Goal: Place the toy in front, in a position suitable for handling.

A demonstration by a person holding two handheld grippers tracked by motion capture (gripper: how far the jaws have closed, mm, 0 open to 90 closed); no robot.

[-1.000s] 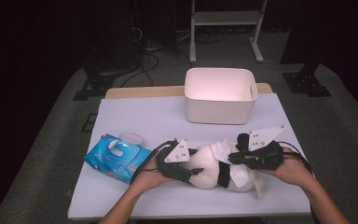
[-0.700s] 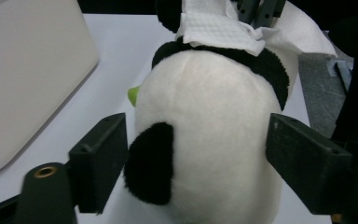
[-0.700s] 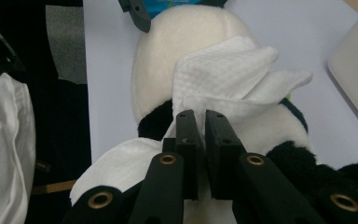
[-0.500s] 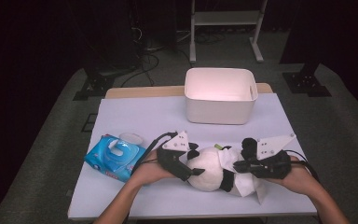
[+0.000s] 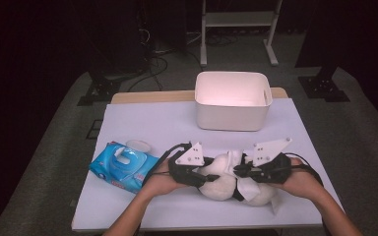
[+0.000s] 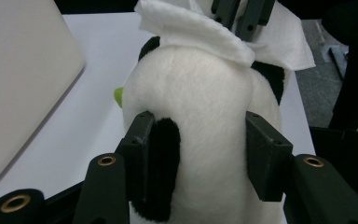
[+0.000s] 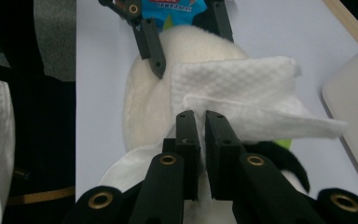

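High view: the plush panda (image 5: 221,183) is lying on the white table (image 5: 142,123) between the two hands, with a white wipe (image 5: 236,160) draped over its top. The left gripper (image 5: 207,173) is meeting the toy from one side and the right gripper (image 5: 236,169) from the other. A white bin (image 5: 232,101) is standing beyond the fingers, and a blue wipes pack (image 5: 123,166) is lying outside the left hand.

Left gripper view: the fingers (image 6: 142,144) are pressing both flanks of the plush panda (image 6: 205,121), having just been closing; the toy is sitting between them, gripped. The white wipe (image 6: 200,30) is lying past the fingertips, on the toy's far end.

Right gripper view: the fingers (image 7: 187,135) are standing nearly together, pinching the white wipe (image 7: 242,98), which is spreading ahead of the tips over the plush panda (image 7: 144,107). The left gripper (image 7: 186,42) is showing farther off, astride the toy.
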